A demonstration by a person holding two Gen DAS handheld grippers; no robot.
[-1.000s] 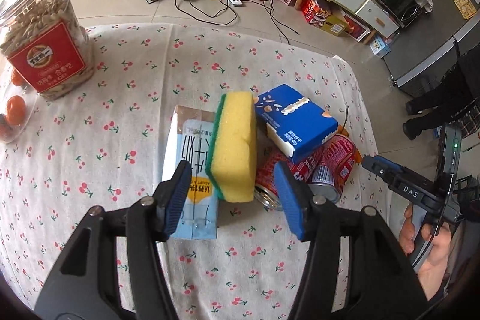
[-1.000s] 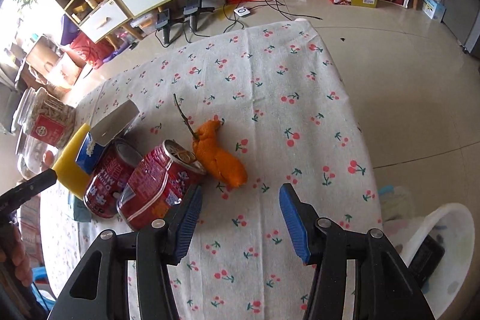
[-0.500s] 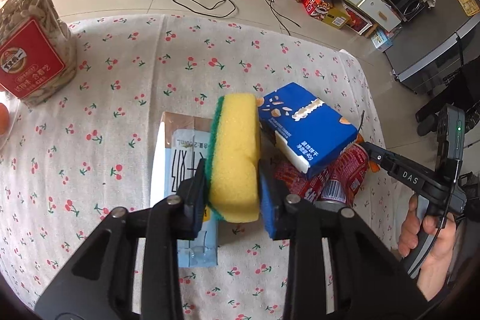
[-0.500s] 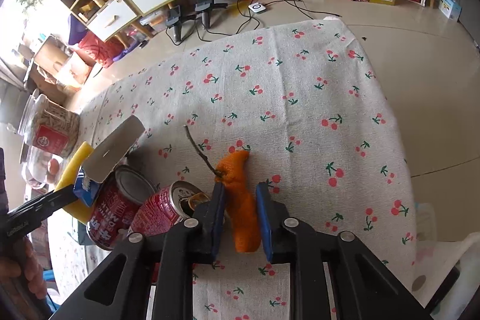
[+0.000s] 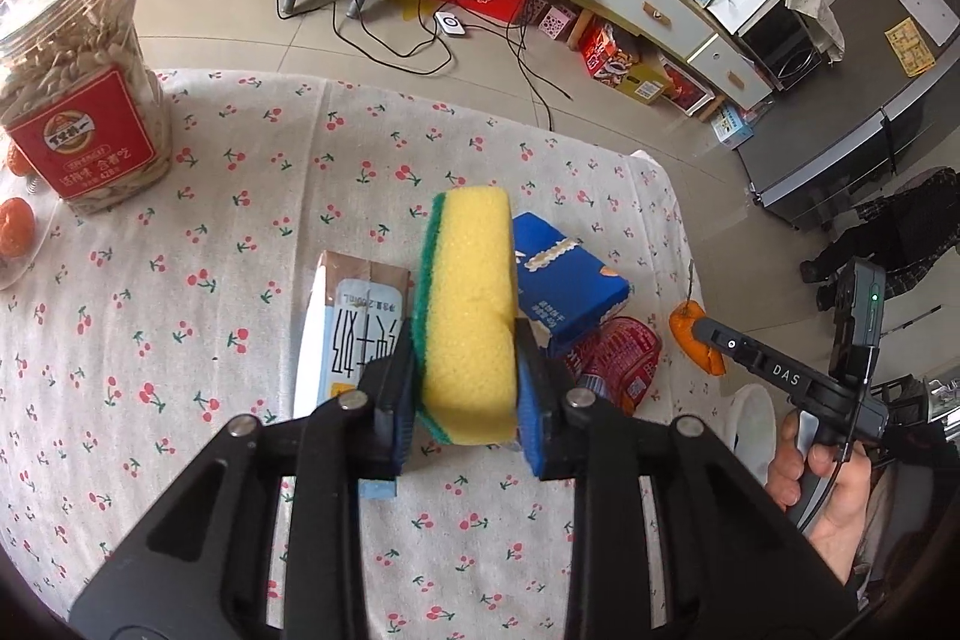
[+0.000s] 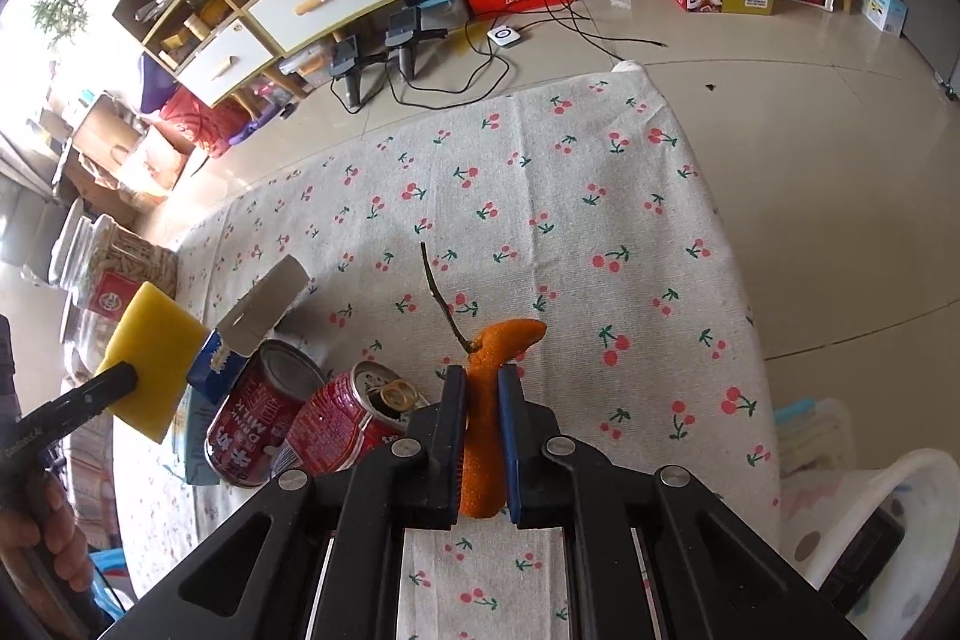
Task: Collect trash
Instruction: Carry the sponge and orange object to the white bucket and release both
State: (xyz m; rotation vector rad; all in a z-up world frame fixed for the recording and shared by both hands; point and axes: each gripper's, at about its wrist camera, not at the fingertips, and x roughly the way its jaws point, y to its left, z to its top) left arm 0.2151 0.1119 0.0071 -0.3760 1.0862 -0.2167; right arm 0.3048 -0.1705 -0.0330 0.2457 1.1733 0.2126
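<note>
My left gripper (image 5: 465, 349) is shut on a yellow sponge (image 5: 471, 280) with a green scouring side, and holds it just above a flat milk carton (image 5: 348, 334). In the right wrist view the sponge (image 6: 156, 346) hangs at the left. My right gripper (image 6: 480, 391) has its jaws closing on an orange peel (image 6: 501, 340) with a thin stem, and the pads press on it. Beside it lie two red drink cans (image 6: 300, 418) and a blue box (image 5: 564, 280).
A cherry-print cloth (image 6: 540, 196) covers the table. A clear jar of seeds (image 5: 78, 100) and an orange fruit (image 5: 15, 226) stand at the far left. A white bin (image 6: 870, 508) sits on the floor past the table's right edge. Shelves and cables lie beyond.
Both grippers closed: the left on the sponge, the right on the orange peel. The sponge has risen a little off the carton.
</note>
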